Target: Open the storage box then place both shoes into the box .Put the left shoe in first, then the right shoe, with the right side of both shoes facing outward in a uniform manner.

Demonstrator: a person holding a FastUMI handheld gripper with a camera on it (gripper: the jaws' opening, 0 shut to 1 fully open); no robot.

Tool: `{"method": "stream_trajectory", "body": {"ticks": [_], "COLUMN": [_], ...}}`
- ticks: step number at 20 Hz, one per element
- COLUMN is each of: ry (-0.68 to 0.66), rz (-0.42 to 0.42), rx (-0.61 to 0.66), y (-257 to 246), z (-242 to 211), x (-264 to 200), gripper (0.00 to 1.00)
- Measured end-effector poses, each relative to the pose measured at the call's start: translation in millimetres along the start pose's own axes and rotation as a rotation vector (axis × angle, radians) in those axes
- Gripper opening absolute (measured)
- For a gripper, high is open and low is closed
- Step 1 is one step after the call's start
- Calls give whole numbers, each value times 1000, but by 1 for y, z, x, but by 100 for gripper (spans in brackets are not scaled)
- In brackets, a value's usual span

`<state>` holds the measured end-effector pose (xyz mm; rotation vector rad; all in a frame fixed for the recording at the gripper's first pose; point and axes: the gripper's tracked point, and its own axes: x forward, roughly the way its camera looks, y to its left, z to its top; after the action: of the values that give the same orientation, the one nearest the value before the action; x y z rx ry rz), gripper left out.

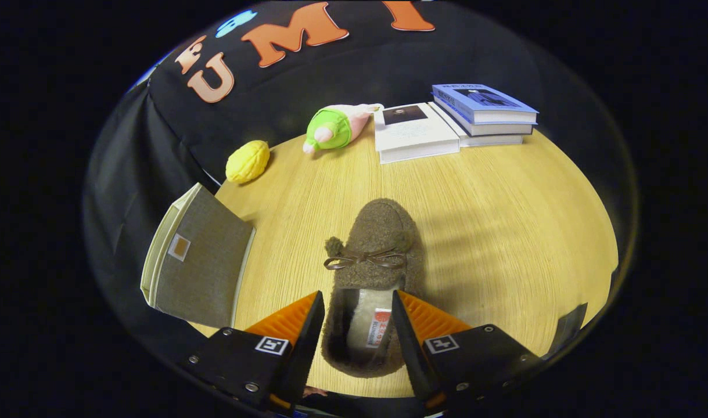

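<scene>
Nearby, storage box [197, 261] beside shoe [371, 273], tool [356, 325] astride.

A recording booth: black cloth wall [354, 69] behind a round wooden table [505, 220].

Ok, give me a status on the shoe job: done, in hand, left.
Done: the storage box looks opened, its flap raised. In hand: the gripper has its fingers either side of the brown shoe on the table; I cannot tell whether both press on it. Left: this shoe is not yet in the box, and a second shoe has to follow.
</scene>
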<state>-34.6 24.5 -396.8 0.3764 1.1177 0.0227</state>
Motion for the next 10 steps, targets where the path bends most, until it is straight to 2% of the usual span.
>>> {"method": "stream_trajectory", "body": {"ticks": [2,4,6,10], "ry": [-38,-79,-46,1], "rz": [-20,-79,-120,-115], "rx": [-15,-49,-60,-52], "y": [-7,-23,-35,-39], "z": [8,16,8,-2], "x": [-9,-12,-5,19], "gripper": [65,66,68,69]}}
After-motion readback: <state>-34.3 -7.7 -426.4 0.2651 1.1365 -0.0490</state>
